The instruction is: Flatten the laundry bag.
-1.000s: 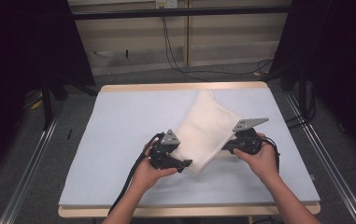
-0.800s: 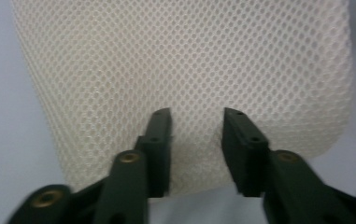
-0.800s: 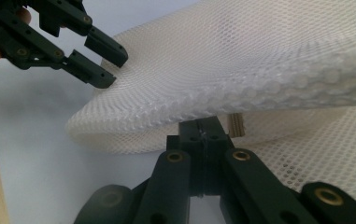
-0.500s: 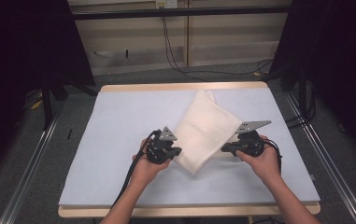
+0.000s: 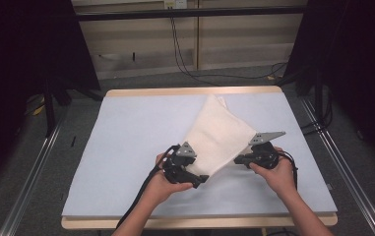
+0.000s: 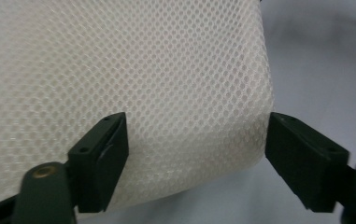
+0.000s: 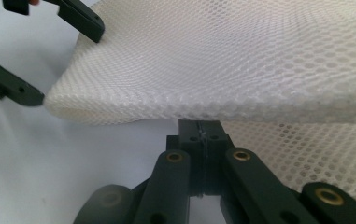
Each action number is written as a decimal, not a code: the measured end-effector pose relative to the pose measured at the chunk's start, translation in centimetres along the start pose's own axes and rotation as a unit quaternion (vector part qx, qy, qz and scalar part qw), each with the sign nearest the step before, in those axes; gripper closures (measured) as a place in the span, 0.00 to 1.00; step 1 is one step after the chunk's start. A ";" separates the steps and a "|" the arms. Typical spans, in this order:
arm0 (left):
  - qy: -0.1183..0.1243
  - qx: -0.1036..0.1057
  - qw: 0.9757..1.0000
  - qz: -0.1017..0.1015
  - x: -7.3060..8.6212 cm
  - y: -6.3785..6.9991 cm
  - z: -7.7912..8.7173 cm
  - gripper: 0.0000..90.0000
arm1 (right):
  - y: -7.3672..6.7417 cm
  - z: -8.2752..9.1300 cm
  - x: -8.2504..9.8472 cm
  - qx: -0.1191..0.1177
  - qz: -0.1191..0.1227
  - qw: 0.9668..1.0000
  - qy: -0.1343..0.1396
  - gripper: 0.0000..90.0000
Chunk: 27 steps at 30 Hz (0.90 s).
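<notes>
While it lies near the middle of the pale blue tabletop [image 5: 126,147], the white mesh bag [image 5: 219,135] runs slantwise from the far edge down toward the person, broad and flat with a honeycomb weave. From the high view it reads as a plain cream sheet; the left tool's view shows the weave up close, a grid of small round holes, and a rounded, folded corner of the bag [image 6: 166,93] that bulges between the jaws. That left tool [image 5: 200,178], at the bag's near corner, stands wide, its two black pads on either side of the fabric with a gap on the right side. The right tool [image 5: 237,160] sits at the bag's right edge; its own view shows its jaws pressed together on the lower layer of mesh [image 7: 283,93], while an upper layer lifts above as a thick fold. Farther off in that same view, the left tool's spread jaws [image 7: 49,51] bracket the bag's corner. Both hands come in from the near edge of the tabletop
</notes>
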State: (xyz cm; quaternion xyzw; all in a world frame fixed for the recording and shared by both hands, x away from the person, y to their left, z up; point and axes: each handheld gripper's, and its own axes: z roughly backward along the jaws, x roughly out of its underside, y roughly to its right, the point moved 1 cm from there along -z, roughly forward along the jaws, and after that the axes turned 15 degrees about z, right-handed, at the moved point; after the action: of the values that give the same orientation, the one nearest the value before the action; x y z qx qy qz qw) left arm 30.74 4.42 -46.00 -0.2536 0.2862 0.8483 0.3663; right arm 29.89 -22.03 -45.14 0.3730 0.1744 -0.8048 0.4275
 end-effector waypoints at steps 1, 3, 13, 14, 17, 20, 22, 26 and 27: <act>-0.004 -0.005 1.000 -0.002 0.1 0.0 -0.5 0.17 | 0.0 -0.1 0.0 -0.002 0.000 1.000 -0.001 1.00; -0.031 -0.021 0.999 -0.018 0.2 -0.1 -1.1 0.17 | -0.1 -0.2 0.1 -0.003 0.002 1.000 -0.002 1.00; -0.039 -0.041 0.998 0.000 0.5 -0.4 -1.4 0.83 | -0.1 -0.5 0.4 -0.004 -0.002 1.000 -0.003 0.99; -0.036 -0.044 0.998 0.008 0.5 -0.3 -1.5 0.86 | -0.2 -0.5 0.5 -0.006 -0.004 1.000 -0.003 0.99; -0.038 -0.047 0.997 0.050 0.2 -0.4 -1.5 0.93 | -0.2 -0.7 0.7 -0.005 -0.006 1.000 -0.004 0.99; -0.036 -0.036 0.997 0.054 0.0 -0.7 -0.8 0.93 | -0.2 -0.9 1.1 -0.003 -0.006 1.000 -0.003 0.99; -0.034 -0.027 0.997 0.070 -0.2 -1.3 -0.1 0.93 | -0.1 -0.9 1.4 -0.001 -0.006 1.000 -0.008 0.99; -0.006 -0.009 0.994 0.110 -0.5 -2.1 1.5 0.93 | 0.1 -0.6 2.0 0.005 -0.009 1.000 -0.008 0.99; -0.002 -0.002 0.993 0.114 -0.5 -2.4 1.9 0.93 | 0.2 -0.6 2.0 0.008 -0.007 1.000 -0.009 0.99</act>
State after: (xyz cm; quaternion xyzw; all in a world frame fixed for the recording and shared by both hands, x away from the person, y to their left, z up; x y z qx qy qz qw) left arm 32.47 6.82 -44.99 -0.2184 0.3111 0.8856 0.2670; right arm 29.56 -22.94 -47.03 0.3682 0.1671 -0.8123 0.4204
